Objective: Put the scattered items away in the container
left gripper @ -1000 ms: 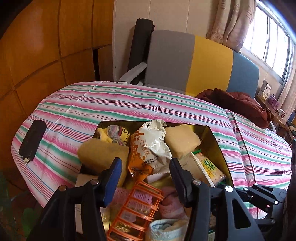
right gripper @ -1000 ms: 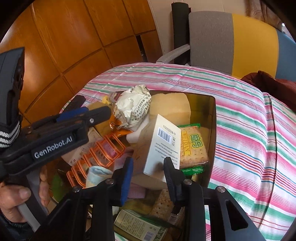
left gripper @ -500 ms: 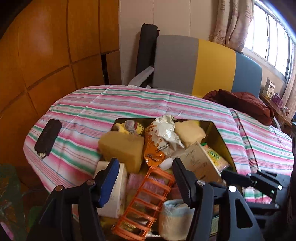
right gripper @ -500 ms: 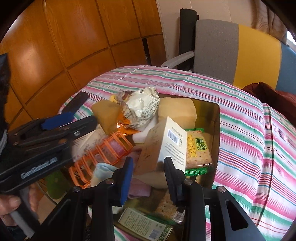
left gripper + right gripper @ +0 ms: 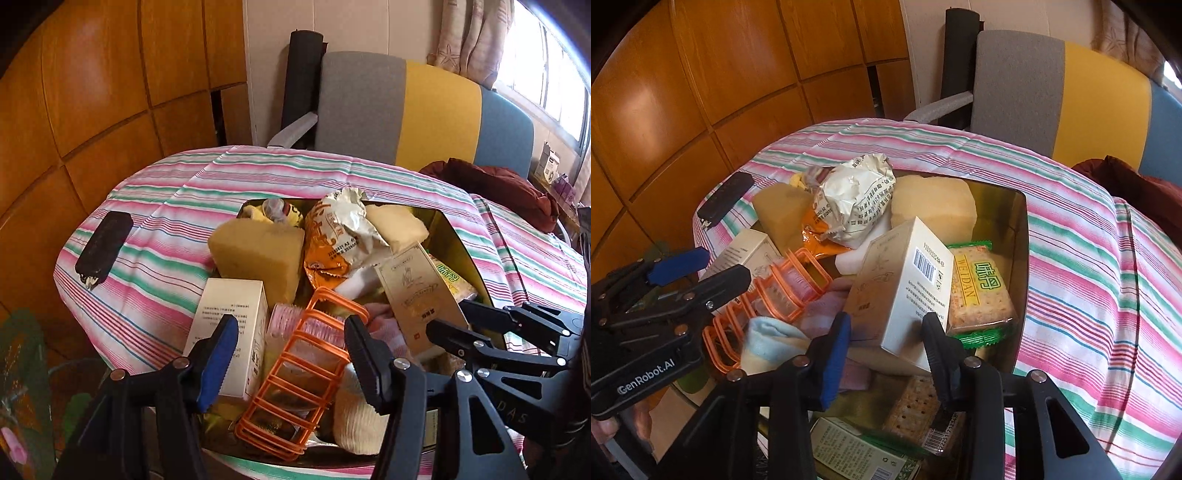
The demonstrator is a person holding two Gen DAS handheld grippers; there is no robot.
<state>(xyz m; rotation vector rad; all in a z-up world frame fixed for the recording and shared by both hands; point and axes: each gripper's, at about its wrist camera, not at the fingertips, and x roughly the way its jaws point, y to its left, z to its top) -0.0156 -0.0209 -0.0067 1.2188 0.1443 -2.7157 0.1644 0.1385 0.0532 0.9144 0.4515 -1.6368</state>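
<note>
**A:** Any readable labels?

**B:** Cracker pack [image 5: 980,291] in the tin [image 5: 1019,236] read "WEIDAN". My right gripper [image 5: 884,345] sat half-open around the barcoded box [image 5: 905,288], left gripper [image 5: 288,360] wide open, holding nothing.

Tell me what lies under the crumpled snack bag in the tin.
The crumpled snack bag rests on two yellow sponges, an orange wrapper and a white block. Anything deeper in the tin is covered.
</note>
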